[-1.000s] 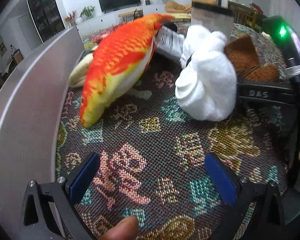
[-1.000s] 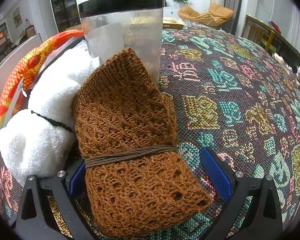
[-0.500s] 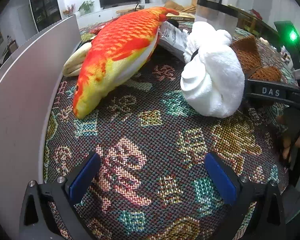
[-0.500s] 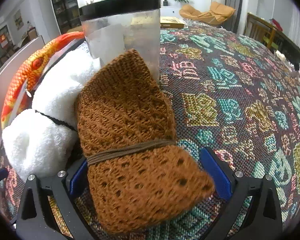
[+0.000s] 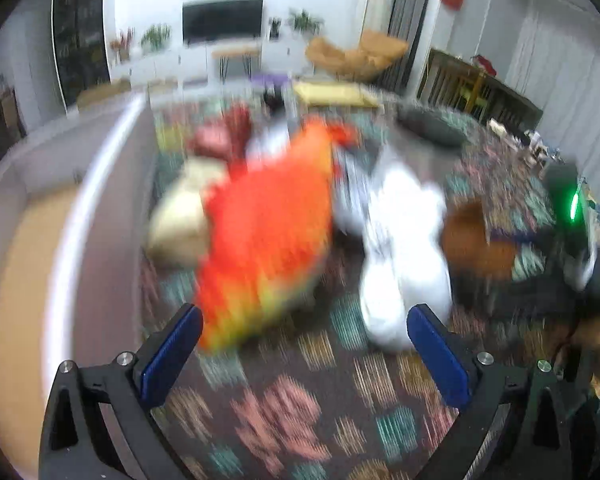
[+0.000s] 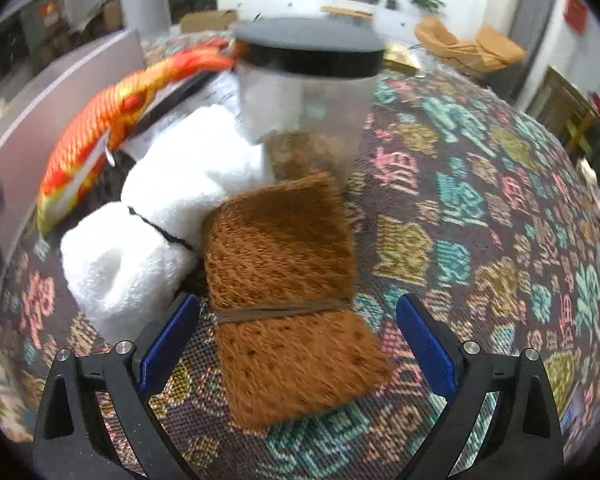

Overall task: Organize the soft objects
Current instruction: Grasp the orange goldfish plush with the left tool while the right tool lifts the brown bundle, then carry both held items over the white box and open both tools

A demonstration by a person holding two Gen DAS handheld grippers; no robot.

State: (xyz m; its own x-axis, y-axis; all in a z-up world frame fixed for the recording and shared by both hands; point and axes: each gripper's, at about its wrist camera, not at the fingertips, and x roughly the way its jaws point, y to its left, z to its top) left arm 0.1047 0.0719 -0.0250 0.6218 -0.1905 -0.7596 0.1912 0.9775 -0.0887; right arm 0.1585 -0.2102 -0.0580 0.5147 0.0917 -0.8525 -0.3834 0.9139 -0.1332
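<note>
A brown knitted cloth bundle (image 6: 288, 280), tied with a band, lies on the patterned tablecloth (image 6: 480, 220) between the jaws of my open right gripper (image 6: 296, 340). A white fluffy towel roll (image 6: 156, 216) with a black band lies left of it. An orange plush fish (image 6: 116, 120) lies further left. The left wrist view is blurred: my left gripper (image 5: 304, 356) is open and empty, above the cloth, with the fish (image 5: 268, 248), the towel (image 5: 404, 256) and the brown bundle (image 5: 476, 244) ahead of it.
A clear container with a black lid (image 6: 308, 92) stands behind the brown bundle. A grey wall panel (image 5: 100, 216) runs along the table's left side. A cream soft object (image 5: 180, 216) lies beside the fish. My right gripper's body (image 5: 576, 216) shows at the right.
Both grippers have pulled back and risen. The brown bundle now lies lower and farther from the right camera. The left view has swung up and turned blurry.
</note>
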